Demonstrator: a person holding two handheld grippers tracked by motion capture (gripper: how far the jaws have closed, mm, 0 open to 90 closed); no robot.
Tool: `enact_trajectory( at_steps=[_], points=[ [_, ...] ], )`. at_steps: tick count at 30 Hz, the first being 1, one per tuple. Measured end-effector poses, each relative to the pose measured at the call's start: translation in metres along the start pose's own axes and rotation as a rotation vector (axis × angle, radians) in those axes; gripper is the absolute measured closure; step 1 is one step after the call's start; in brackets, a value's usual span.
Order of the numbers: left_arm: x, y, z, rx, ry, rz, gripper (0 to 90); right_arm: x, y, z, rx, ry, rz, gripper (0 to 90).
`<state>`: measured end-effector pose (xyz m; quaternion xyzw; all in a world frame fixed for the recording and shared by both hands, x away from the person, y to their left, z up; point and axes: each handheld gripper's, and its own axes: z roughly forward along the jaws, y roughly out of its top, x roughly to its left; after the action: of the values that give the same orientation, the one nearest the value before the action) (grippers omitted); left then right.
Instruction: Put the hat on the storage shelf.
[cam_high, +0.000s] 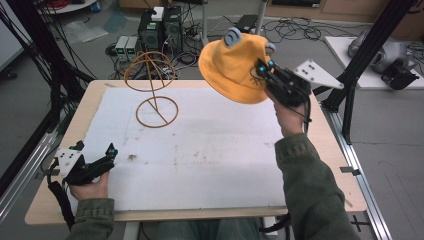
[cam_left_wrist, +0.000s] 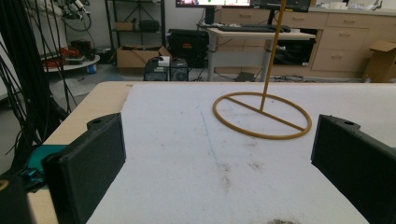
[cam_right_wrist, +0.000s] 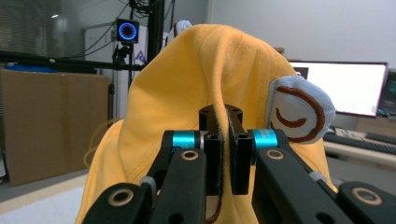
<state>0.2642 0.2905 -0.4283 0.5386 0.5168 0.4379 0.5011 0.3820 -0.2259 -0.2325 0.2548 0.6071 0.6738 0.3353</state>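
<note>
Table (cam_high: 320, 150), white mat (cam_high: 200, 150), wire stand (cam_high: 156, 111)

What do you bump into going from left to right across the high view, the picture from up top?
left gripper → wire stand → yellow hat → right gripper

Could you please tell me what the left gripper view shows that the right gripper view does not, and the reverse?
The left gripper view looks between its own wide-open jaws over the white mat to the wire stand, with its ring base flat and its rod rising.

The right gripper view has the yellow hat, a fold pinched between the closed jaws, and a blue ear patch.

Both share lab background with a lit monitor.
</note>
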Motion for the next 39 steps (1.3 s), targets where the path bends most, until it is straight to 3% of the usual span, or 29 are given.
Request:
enact_trajectory(
  at_steps=[8, 16, 25, 31, 39],
  points=[
    [0.007, -0.003, -0.001, 0.003, 0.008, -0.024, 3.5, 0.02, 0.022, 0.073, 0.0, 0.073, 0.008, 88.1],
    [0.01, -0.005, 0.003, 0.016, -0.003, -0.022, 3.5, 0.051, 0.023, 0.138, 0.048, 0.155, -0.034, 88.1],
    [0.009, -0.002, 0.008, 0.004, -0.01, -0.044, 3.5, 0.086, 0.02, 0.201, 0.092, 0.229, -0.038, 88.0],
    [0.011, -0.002, 0.009, 0.019, -0.042, -0.034, 3.5, 0.097, 0.011, 0.225, 0.123, 0.269, -0.032, 88.0],
    [0.011, -0.003, 0.009, 0.024, -0.054, -0.042, 3.5, 0.103, -0.018, 0.242, 0.204, 0.288, -0.007, 88.0]
  ],
)
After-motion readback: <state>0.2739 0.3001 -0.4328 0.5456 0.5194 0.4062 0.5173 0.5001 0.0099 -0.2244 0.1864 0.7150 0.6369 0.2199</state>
